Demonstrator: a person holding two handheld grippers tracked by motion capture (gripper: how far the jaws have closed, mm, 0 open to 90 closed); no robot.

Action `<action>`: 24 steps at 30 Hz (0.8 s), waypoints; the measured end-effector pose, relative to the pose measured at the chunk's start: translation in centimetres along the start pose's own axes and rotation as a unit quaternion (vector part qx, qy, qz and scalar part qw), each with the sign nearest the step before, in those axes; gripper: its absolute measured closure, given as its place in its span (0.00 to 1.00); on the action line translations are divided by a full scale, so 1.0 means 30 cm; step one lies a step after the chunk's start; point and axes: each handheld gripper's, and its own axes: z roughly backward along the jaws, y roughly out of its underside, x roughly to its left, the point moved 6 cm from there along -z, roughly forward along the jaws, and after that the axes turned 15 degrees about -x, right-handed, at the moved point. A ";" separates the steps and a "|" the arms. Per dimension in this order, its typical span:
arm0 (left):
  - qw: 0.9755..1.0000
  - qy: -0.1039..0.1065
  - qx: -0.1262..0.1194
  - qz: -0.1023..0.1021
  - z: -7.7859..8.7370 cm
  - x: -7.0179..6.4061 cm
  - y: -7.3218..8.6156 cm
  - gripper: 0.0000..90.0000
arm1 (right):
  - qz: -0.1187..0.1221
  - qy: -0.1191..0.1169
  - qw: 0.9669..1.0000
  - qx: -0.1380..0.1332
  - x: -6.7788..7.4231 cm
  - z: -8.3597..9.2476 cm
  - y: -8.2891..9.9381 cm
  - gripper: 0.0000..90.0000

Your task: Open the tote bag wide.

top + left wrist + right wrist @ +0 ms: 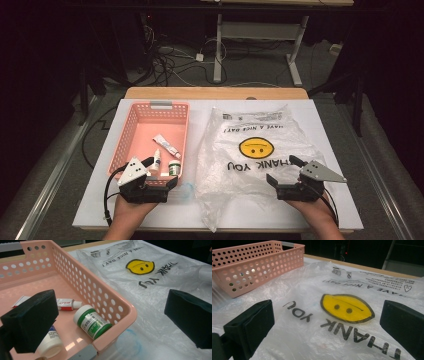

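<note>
A: Left gripper (161, 172) gaping over pink basket's (185, 131) near corner, nothing held; right gripper (284, 171) likewise unclenched above plastic bag (250, 150).

B: Green-capped jar (92, 321) lies tipped in that corner. Light, rigid, probably slick; pinch across its body.

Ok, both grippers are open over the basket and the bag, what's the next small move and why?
Probably lower the left gripper onto the green-capped jar: it lies nearest its open jaws in the basket, beside the bag, and nothing is held yet.
</note>
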 end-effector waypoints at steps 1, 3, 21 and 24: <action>1.000 0.000 -0.001 -0.003 0.000 -0.001 -0.002 0.00 | 0.004 -0.003 1.000 -0.001 0.002 0.000 -0.001 0.00; 1.000 0.001 -0.001 -0.003 -0.002 -0.003 -0.002 0.00 | 0.004 -0.005 1.000 -0.002 0.007 0.002 -0.003 0.00; 1.000 0.012 0.003 0.005 -0.007 -0.003 -0.001 0.00 | 0.000 0.037 0.999 0.035 -0.103 0.100 -0.035 0.05; 1.000 0.011 -0.001 0.010 -0.001 0.002 -0.007 0.00 | -0.005 0.056 0.998 0.033 -0.151 0.136 -0.042 0.10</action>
